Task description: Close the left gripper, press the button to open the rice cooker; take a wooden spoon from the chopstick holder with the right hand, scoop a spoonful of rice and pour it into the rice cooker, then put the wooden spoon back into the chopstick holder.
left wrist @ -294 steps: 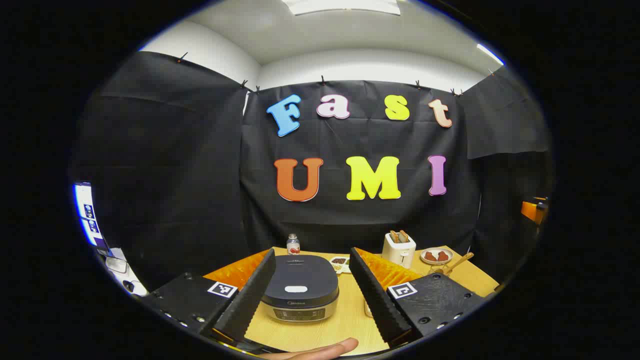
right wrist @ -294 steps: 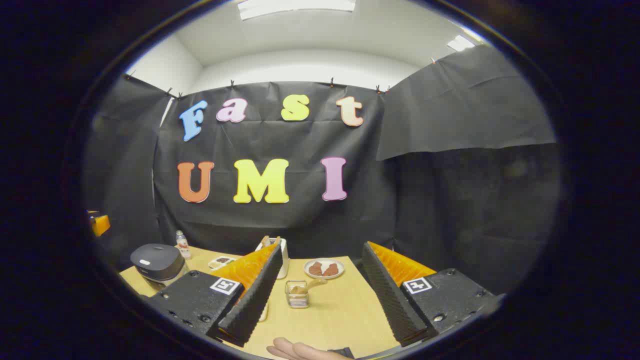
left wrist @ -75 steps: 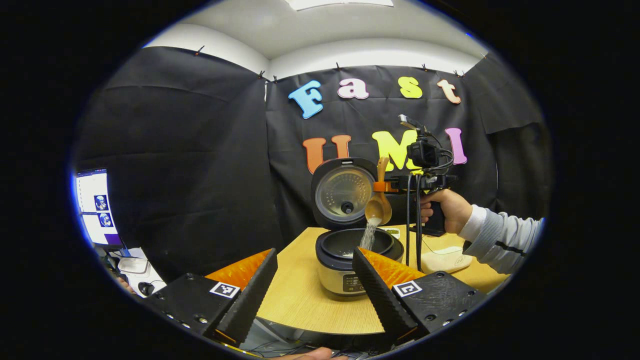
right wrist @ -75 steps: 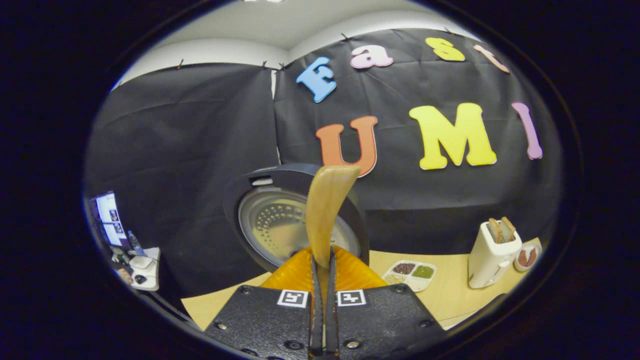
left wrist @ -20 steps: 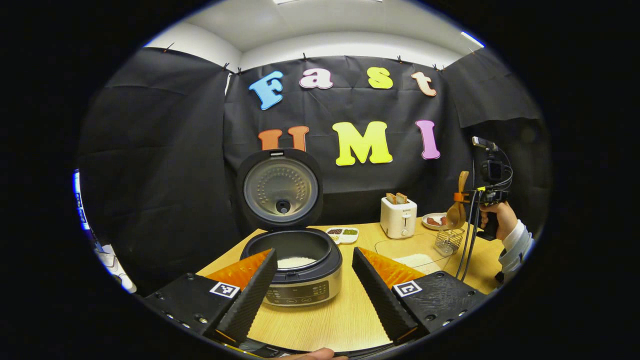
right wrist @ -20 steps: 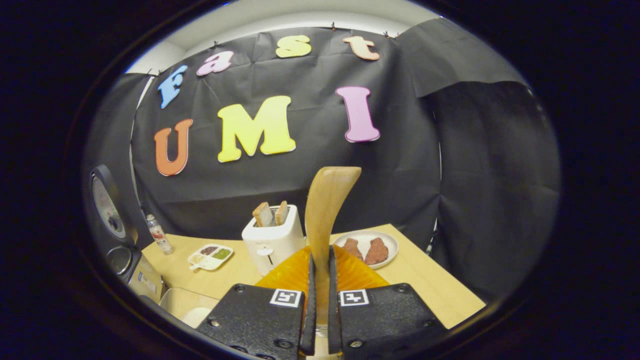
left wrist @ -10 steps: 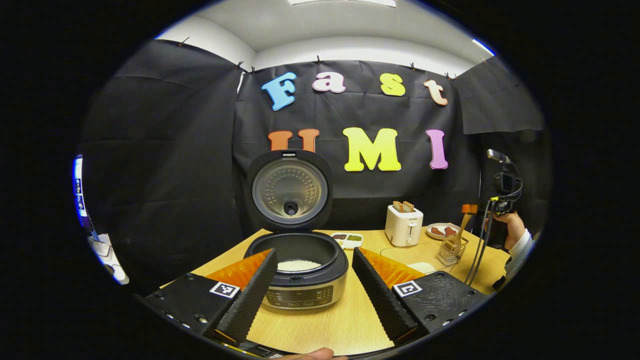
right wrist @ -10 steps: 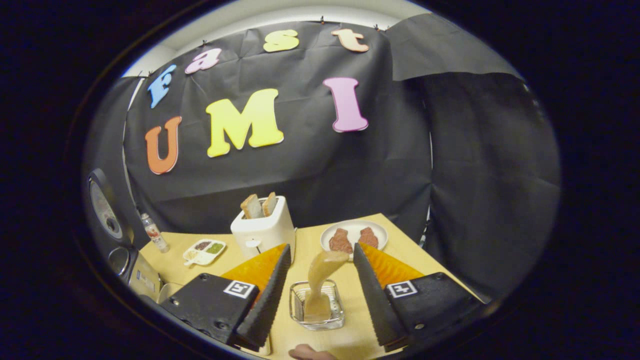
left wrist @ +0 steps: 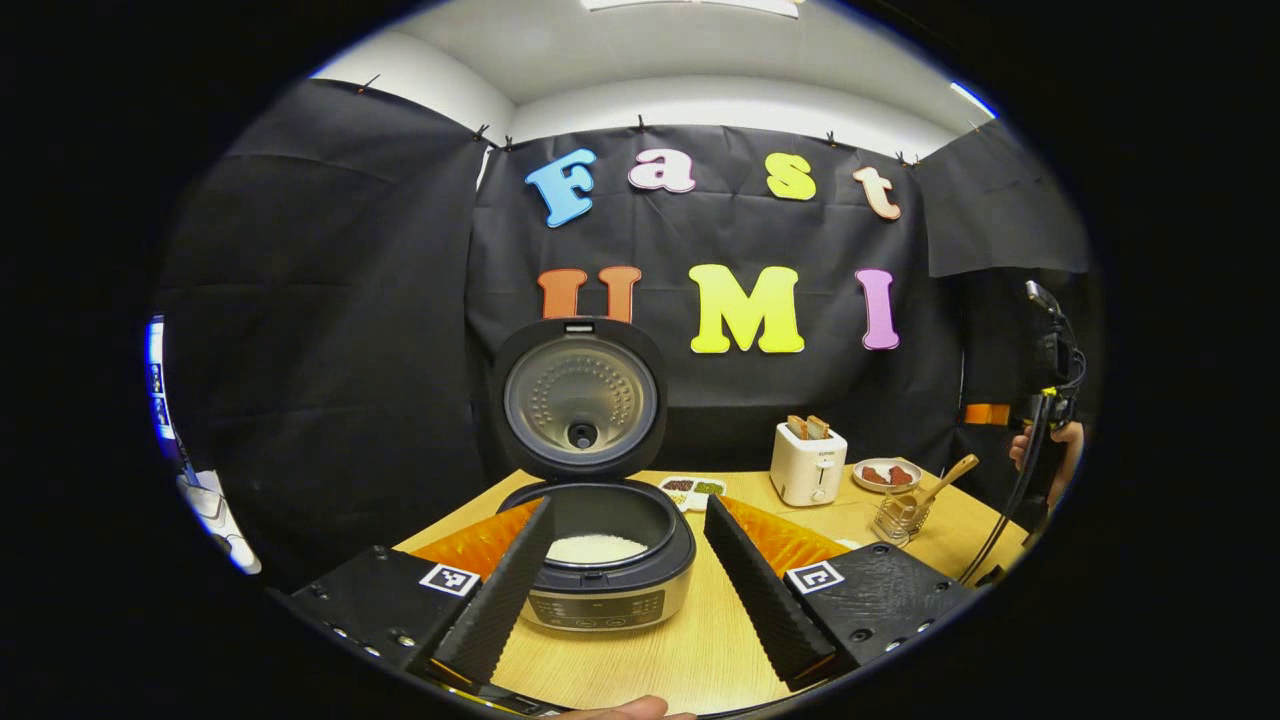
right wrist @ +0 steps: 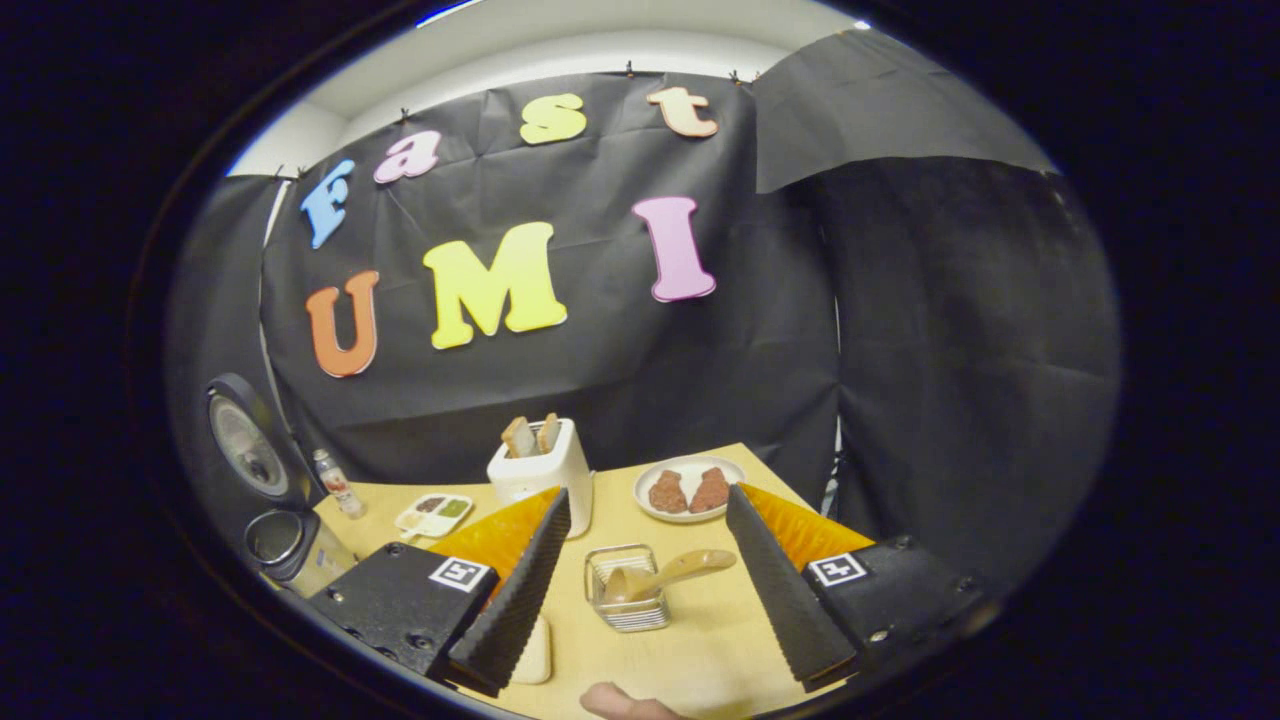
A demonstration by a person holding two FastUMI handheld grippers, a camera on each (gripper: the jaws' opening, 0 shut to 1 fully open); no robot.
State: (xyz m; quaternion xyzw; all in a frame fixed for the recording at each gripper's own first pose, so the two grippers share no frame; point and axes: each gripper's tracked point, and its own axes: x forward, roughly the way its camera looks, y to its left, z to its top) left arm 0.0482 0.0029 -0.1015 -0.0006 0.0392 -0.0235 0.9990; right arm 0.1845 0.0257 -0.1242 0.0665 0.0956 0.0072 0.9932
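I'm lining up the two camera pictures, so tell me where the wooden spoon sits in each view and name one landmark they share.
Left gripper view: the wooden spoon is far right, leaning out of the chopstick holder, right of the toaster.
Right gripper view: the spoon is low centre, between the open right gripper's fingers, bowl in the holder, handle pointing right.
Shared landmark: the white toaster.

Each gripper, the left gripper [left wrist: 625, 590] and the right gripper [right wrist: 645, 590], is built of two black textured blocks studded with small screws. A square black-and-white marker is fixed on each block, just behind ribbed wedge-shaped fingers [left wrist: 495, 600] backed with orange.
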